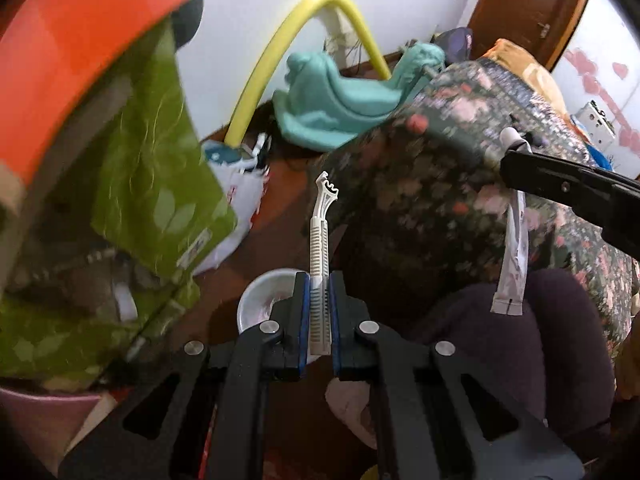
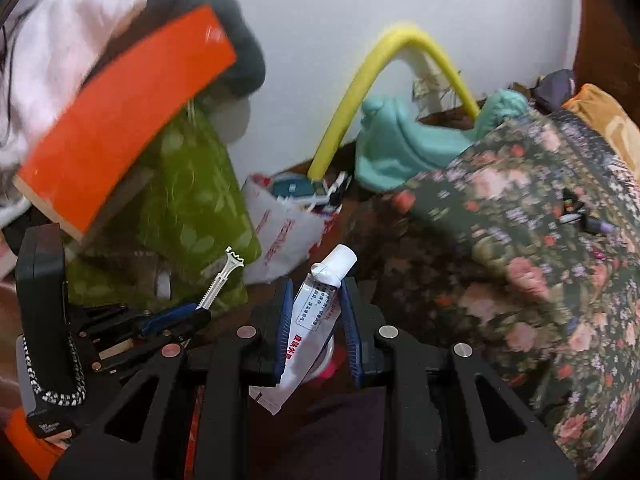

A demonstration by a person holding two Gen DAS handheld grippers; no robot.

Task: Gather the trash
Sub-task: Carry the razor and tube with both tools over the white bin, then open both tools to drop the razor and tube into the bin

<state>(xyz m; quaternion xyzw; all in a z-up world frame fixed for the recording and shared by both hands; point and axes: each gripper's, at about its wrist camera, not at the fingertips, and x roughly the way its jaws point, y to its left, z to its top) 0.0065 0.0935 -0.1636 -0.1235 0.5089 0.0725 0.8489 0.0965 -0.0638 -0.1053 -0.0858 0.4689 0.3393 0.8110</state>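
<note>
White ribbed plastic is what we hold in our left gripper [image 1: 320,300]: a razor handle [image 1: 321,248] without its head, clamped between the blue-edged pads, which sit pressed together on its lower half. The handle runs straight out along the fingers, its forked end pointing away from us toward the floor clutter. In the right wrist view we see that same left gripper [image 2: 200,307] coming in from the left edge, slanting up to the right, the razor handle [image 2: 222,276] sticking out past its tip.

Our right gripper [image 2: 316,308] is clamped on a small white tube [image 2: 316,308] with red and blue print, the jaws held a little apart by the tube's flat body. The capped end juts forward and to the right beyond the fingertips; the crimped tail hangs back below the pads. From the left wrist view, the right gripper [image 1: 516,152] enters from the right edge, angled toward the upper left, with the tube [image 1: 512,256] dangling below it, cap uppermost.

Both grippers tilt steeply down over a dark brown floor [image 1: 296,216]. Ahead of them lie a green leaf-patterned bag [image 2: 200,208], a white plastic bag [image 2: 280,236], a teal cloth [image 2: 400,148] and a yellow foam tube [image 2: 360,92] arching against the wall. A dark floral bedspread [image 2: 520,240] fills the right side, and an orange panel [image 2: 120,120] crosses the upper left.
</note>
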